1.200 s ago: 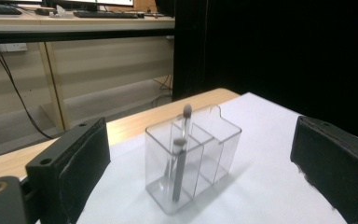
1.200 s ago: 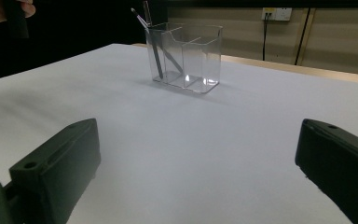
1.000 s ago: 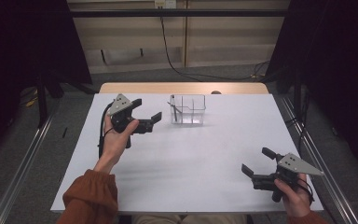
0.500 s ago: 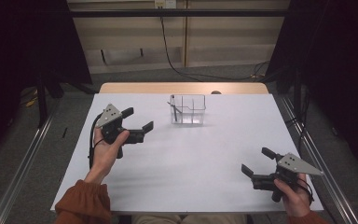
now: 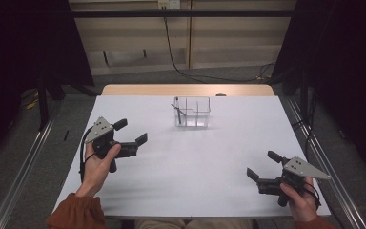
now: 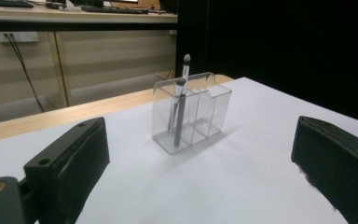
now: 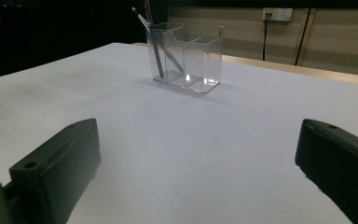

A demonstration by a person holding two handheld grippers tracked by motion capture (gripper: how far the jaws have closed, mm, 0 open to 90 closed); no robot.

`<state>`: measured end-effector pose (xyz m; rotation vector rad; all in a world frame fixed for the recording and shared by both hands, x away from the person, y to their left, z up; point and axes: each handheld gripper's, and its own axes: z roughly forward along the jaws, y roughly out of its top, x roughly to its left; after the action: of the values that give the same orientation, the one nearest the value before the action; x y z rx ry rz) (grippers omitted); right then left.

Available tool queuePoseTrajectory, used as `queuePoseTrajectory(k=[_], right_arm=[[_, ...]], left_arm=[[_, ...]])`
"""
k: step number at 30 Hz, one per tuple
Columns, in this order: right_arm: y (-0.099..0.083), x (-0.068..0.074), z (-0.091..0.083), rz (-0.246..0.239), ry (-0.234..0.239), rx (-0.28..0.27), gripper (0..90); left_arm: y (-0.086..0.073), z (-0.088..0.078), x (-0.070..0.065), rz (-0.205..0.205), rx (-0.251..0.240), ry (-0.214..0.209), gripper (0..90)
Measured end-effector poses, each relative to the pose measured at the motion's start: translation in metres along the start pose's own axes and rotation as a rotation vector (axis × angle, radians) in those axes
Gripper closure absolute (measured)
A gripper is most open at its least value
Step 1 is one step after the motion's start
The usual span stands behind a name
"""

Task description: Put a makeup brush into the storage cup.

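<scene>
A clear three-compartment organizer stands at the back middle of the white table. Its left-hand compartment holds two thin makeup brushes, which lean upright. In the left gripper view the organizer is straight ahead with the brushes inside it. In the right gripper view the organizer is farther off, its brushes leaning in the left cell. My left gripper hovers open over the table's left side, empty. My right gripper is open and empty near the front right corner.
A wooden strip runs along the table's far edge. Metal rails flank the table on the floor at both sides. A black cable hangs down the back wall. Bare white surface lies between the grippers and the organizer.
My left gripper has drawn back from beside the organizer, moving left and toward the person. The right gripper has stayed put.
</scene>
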<state>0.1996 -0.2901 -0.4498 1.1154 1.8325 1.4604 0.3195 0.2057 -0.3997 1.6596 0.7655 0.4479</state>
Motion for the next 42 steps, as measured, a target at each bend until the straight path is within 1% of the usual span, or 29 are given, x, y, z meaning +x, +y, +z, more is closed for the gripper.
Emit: queuePoseTrajectory(k=[1,4,6,9,11,13,14,20,22,25,27,30,34,35,36,37,40,41,42], right_arm=[[0.000,0.000,0.000,0.000,-0.001,-0.001,0.0],[0.000,0.000,0.000,-0.001,-0.001,0.000,0.0],[0.000,0.000,0.000,0.001,0.000,-0.001,0.0],[0.000,0.000,0.000,0.001,0.003,0.001,0.0],[0.000,0.000,0.000,-0.001,0.002,0.000,0.0],[0.000,0.000,0.000,-0.002,-0.002,-0.001,0.0],[0.000,0.000,0.000,-0.003,-0.004,-0.001,0.0],[0.000,-0.001,0.000,0.000,-0.010,-0.007,0.0],[0.000,-0.001,0.000,-0.001,-0.010,-0.005,0.0],[0.000,-0.001,0.000,0.000,-0.011,-0.006,0.0],[0.000,-0.001,0.000,-0.001,-0.013,-0.007,0.0],[0.000,-0.001,-0.001,-0.002,-0.011,-0.006,0.0],[0.000,-0.001,-0.002,0.006,-0.014,-0.008,0.0],[0.000,-0.001,-0.002,0.002,-0.014,-0.009,0.0],[0.000,-0.001,-0.002,0.001,-0.013,-0.009,0.0],[0.000,-0.001,-0.002,0.000,-0.012,-0.007,0.0],[0.000,0.000,-0.002,0.005,-0.012,-0.008,0.0],[0.000,-0.001,-0.002,0.001,-0.011,-0.007,0.0],[0.000,-0.001,-0.002,0.001,-0.010,-0.009,0.0]], left_arm=[[-0.002,-0.002,0.000,-0.009,0.001,-0.004,3.8],[-0.006,-0.008,-0.004,-0.001,0.016,0.003,3.9],[-0.010,-0.013,-0.007,0.012,0.026,-0.002,4.0],[-0.014,-0.019,-0.009,0.014,0.034,-0.003,4.3],[-0.017,-0.024,-0.009,0.005,0.039,0.001,5.5],[-0.021,-0.028,-0.010,0.014,0.043,0.007,5.8],[-0.023,-0.030,-0.010,0.009,0.042,0.006,5.8],[-0.030,-0.043,-0.010,0.016,0.024,0.021,5.4],[-0.032,-0.047,-0.009,0.024,0.027,0.010,5.0],[-0.035,-0.052,-0.009,0.025,0.025,0.027,4.9],[-0.037,-0.056,-0.009,0.041,0.030,0.050,4.6],[-0.040,-0.058,-0.010,0.051,0.027,0.055,4.1],[-0.044,-0.061,-0.011,0.036,0.020,0.052,3.8],[-0.045,-0.063,-0.011,0.037,0.013,0.057,3.8],[-0.045,-0.065,-0.011,0.028,0.005,0.066,3.8],[-0.045,-0.067,-0.011,0.014,0.005,0.074,3.8],[-0.046,-0.072,-0.012,0.011,0.006,0.093,3.8],[-0.048,-0.073,-0.013,0.009,0.009,0.091,3.8],[-0.051,-0.073,-0.014,0.016,0.022,0.082,3.9]])
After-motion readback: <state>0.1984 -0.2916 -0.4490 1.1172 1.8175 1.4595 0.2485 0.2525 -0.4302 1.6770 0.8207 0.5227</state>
